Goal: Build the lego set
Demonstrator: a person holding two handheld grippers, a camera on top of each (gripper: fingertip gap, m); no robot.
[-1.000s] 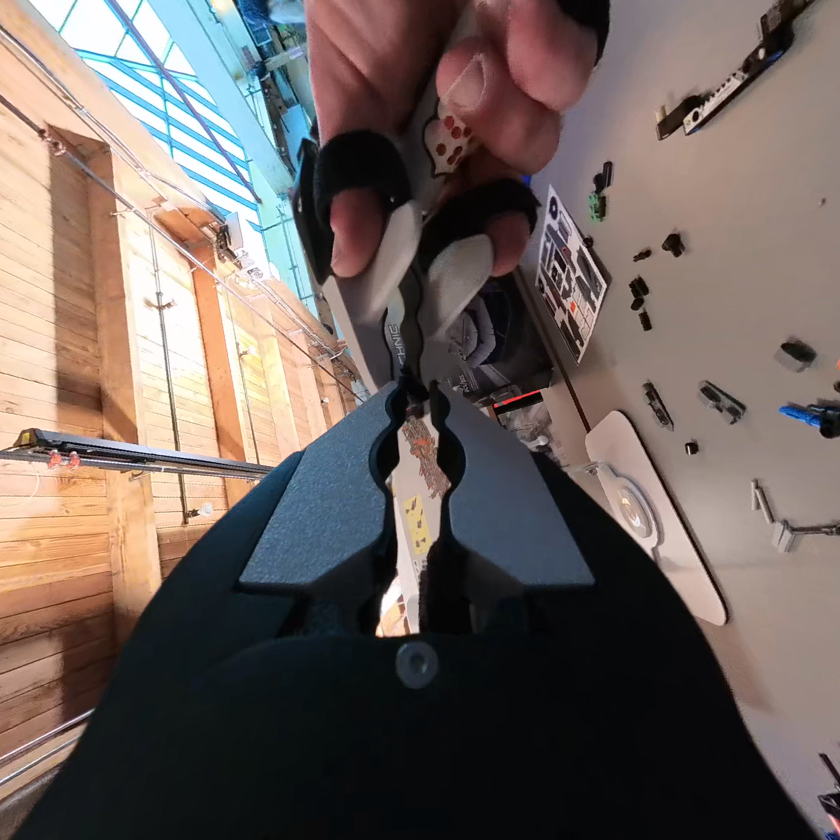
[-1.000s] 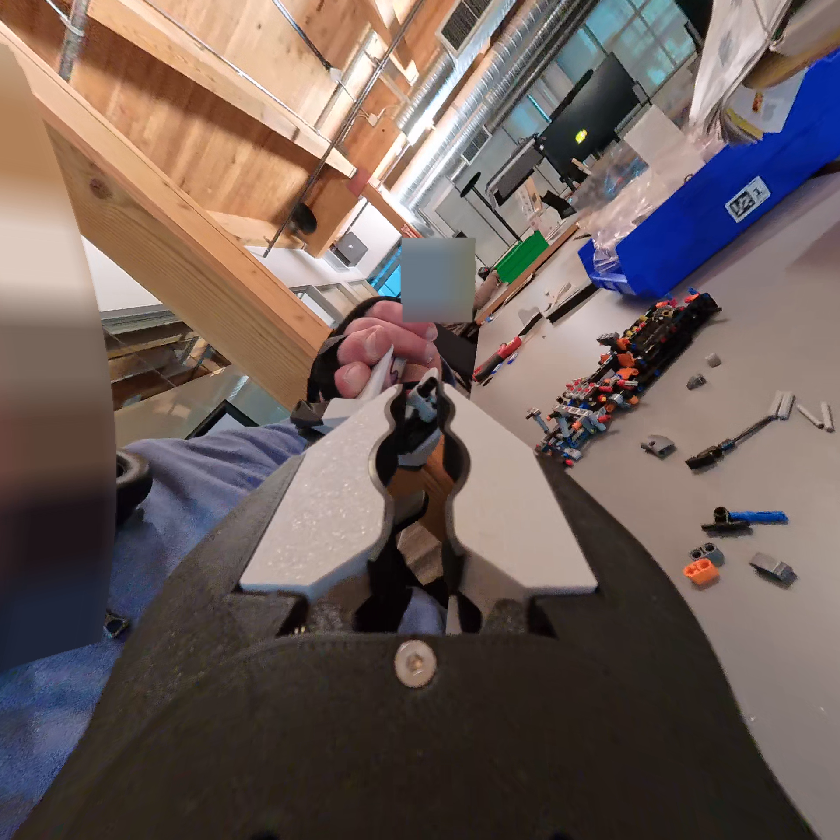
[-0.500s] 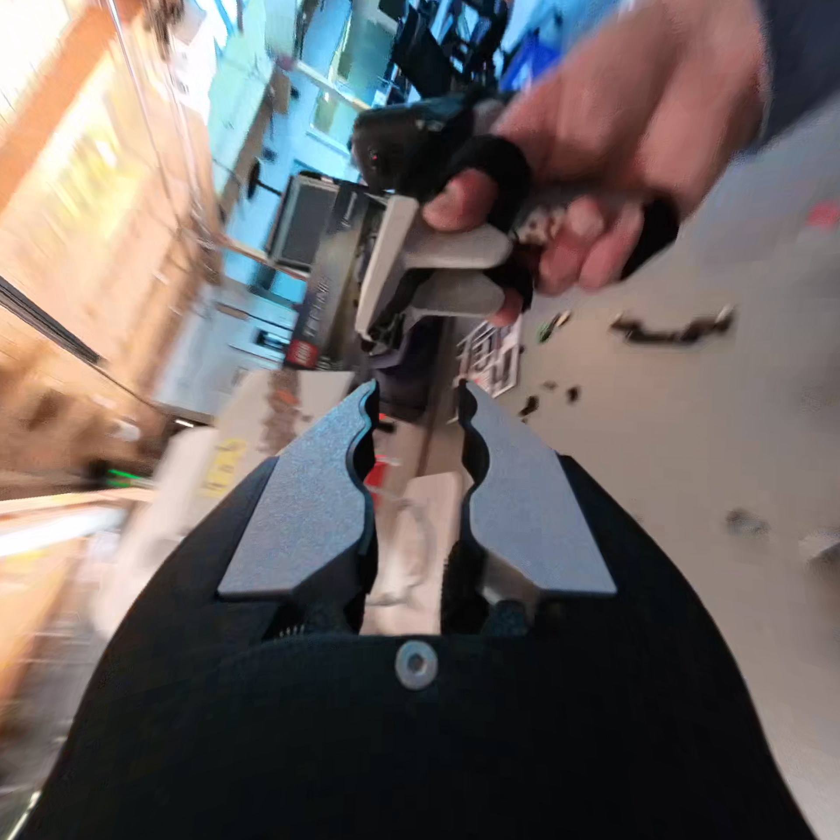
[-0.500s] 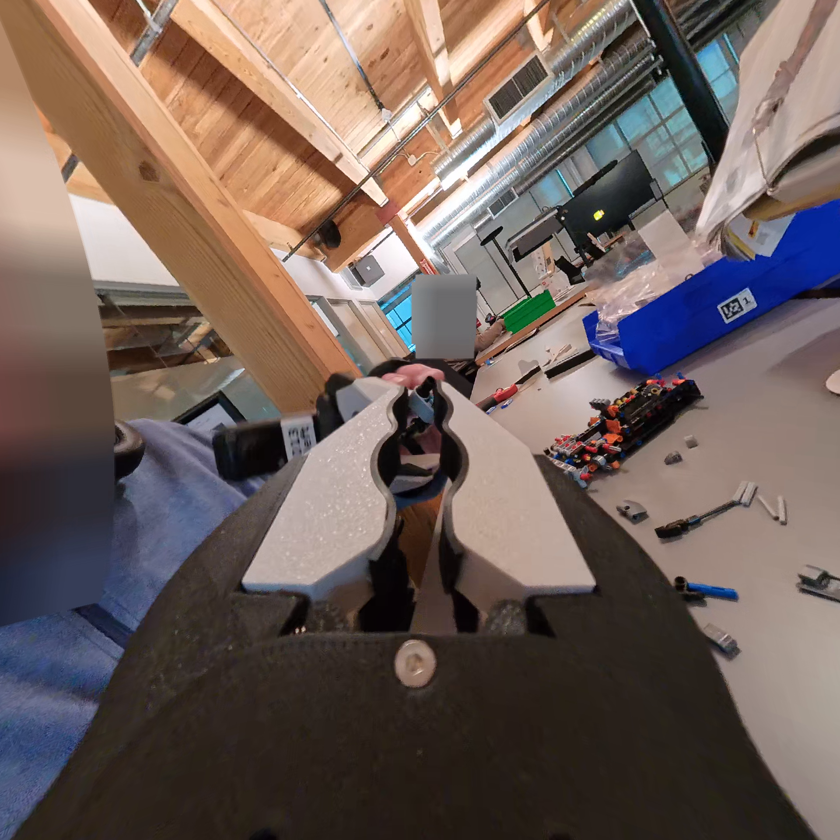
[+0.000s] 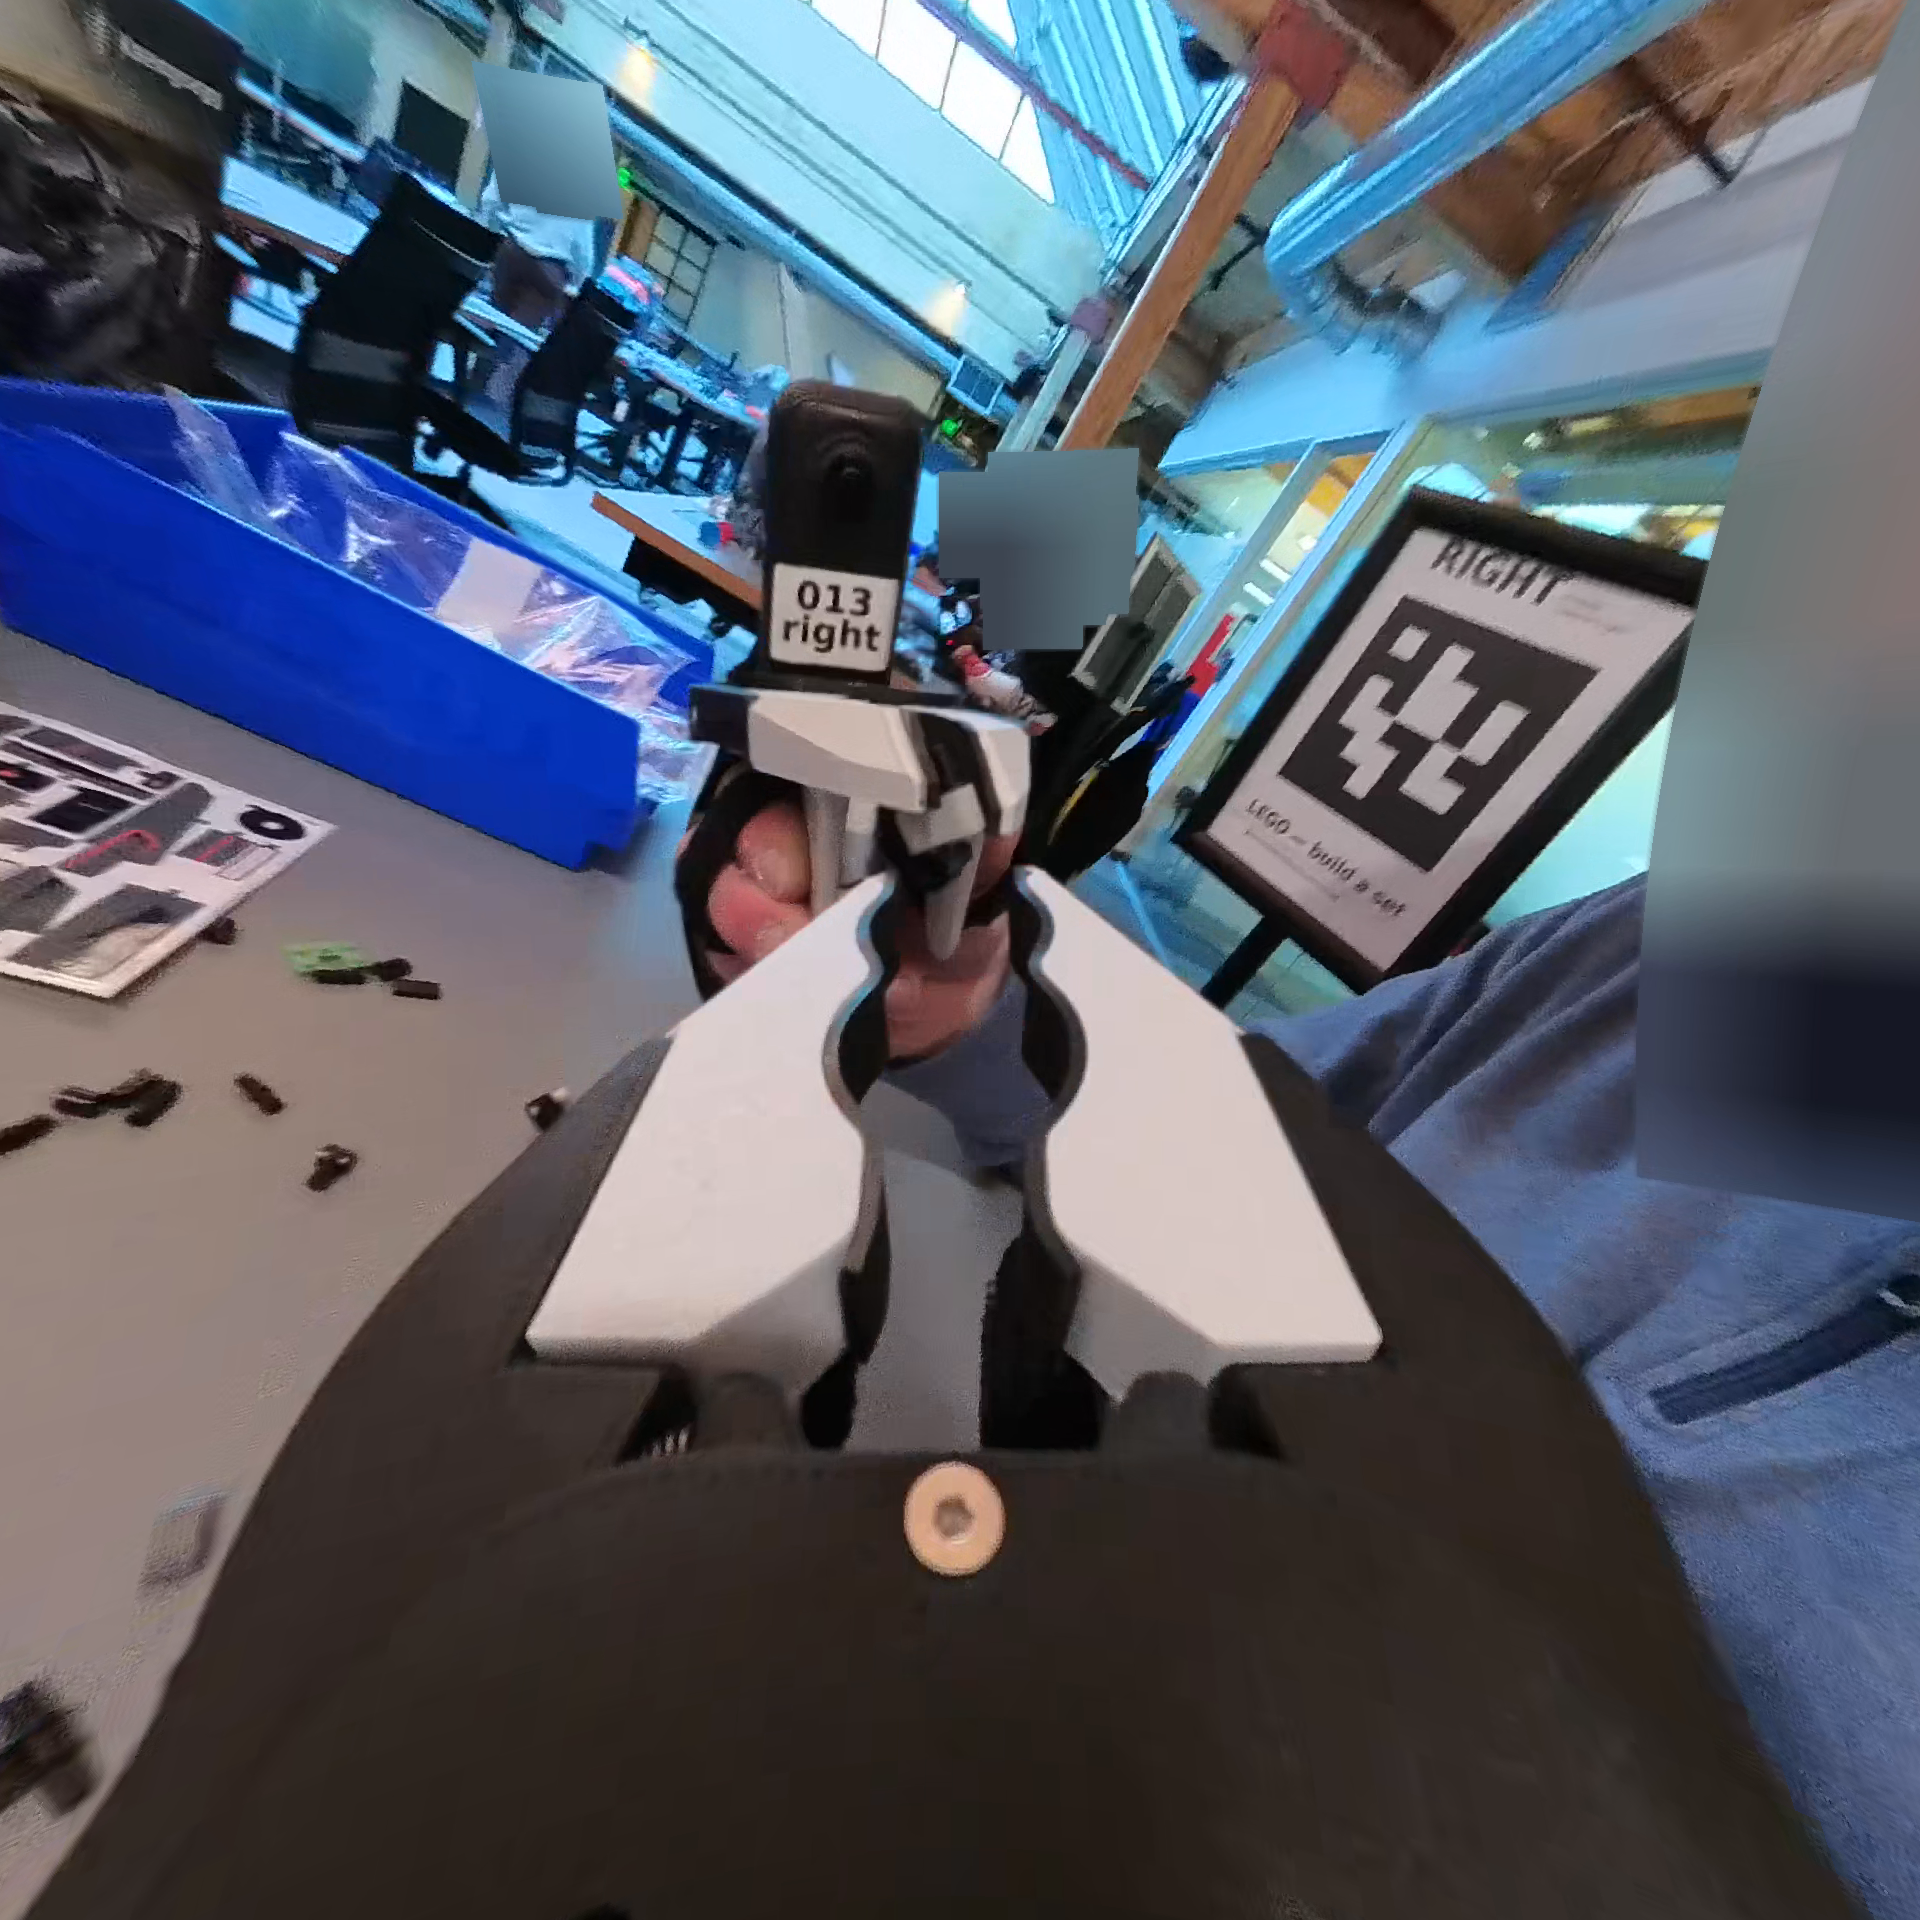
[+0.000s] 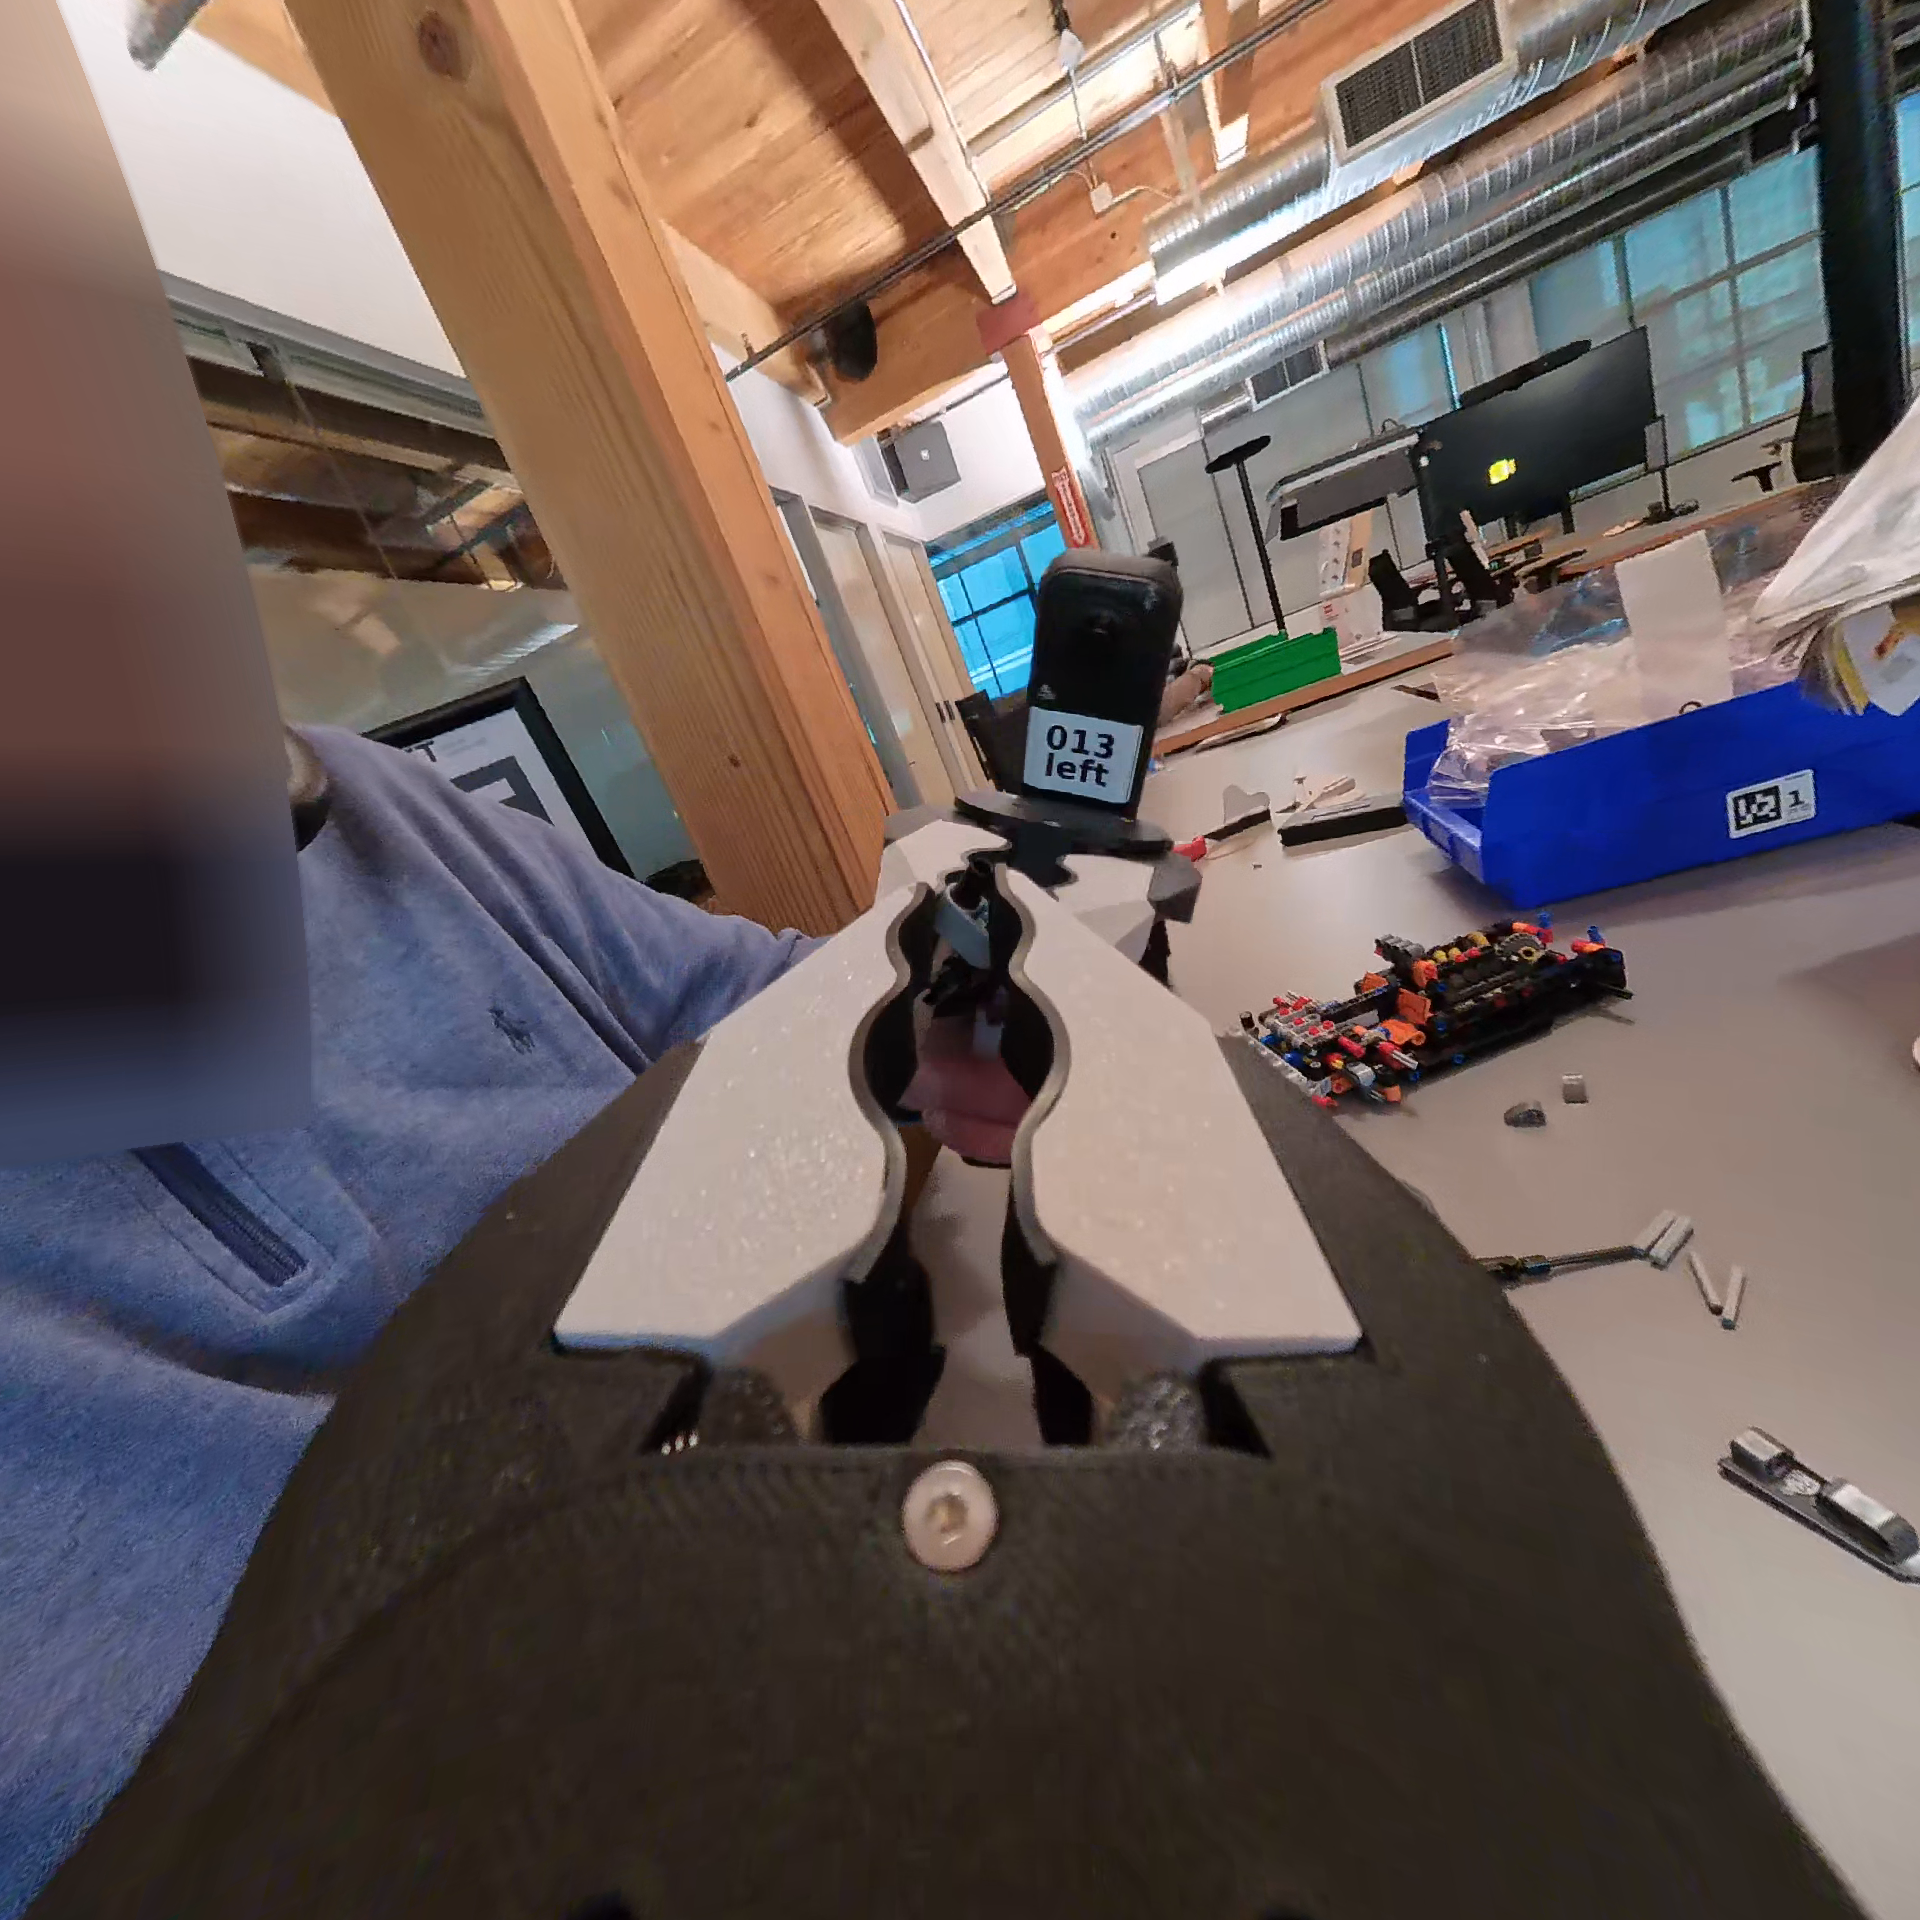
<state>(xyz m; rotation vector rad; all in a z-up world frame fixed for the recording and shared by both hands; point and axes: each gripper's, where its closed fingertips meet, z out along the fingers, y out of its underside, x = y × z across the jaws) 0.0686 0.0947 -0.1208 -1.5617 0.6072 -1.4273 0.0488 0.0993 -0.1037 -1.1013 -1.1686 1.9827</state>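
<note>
My left gripper point(image 5: 954, 883) is open and empty, held above the grey table point(image 5: 468, 1039). It points at the right gripper's white housing point(image 5: 831, 753), which a hand holds close in front. My right gripper point(image 6: 958, 885) is shut on a small grey lego piece point(image 6: 964, 916) at its fingertips. The left gripper's grey housing point(image 6: 1101, 894) faces it just beyond. A partly built, many-coloured lego model point(image 6: 1444, 1013) lies on the table to the right. A sticker sheet point(image 5: 114, 842) lies at the left.
A blue bin point(image 5: 312, 623) with clear bags stands at the back and also shows in the right wrist view point(image 6: 1662, 790). Loose black pins point(image 5: 125, 1096), a green piece point(image 5: 332, 956), a grey axle point(image 6: 1579, 1257) and a grey part point(image 6: 1818, 1512) are scattered about. A framed sign point(image 5: 1434, 748) and a blue-sleeved person point(image 6: 416, 1039) are close.
My left gripper let go of the thin printed sheet, opened and swung round to face the right gripper. My right gripper kept its small piece and levelled out.
</note>
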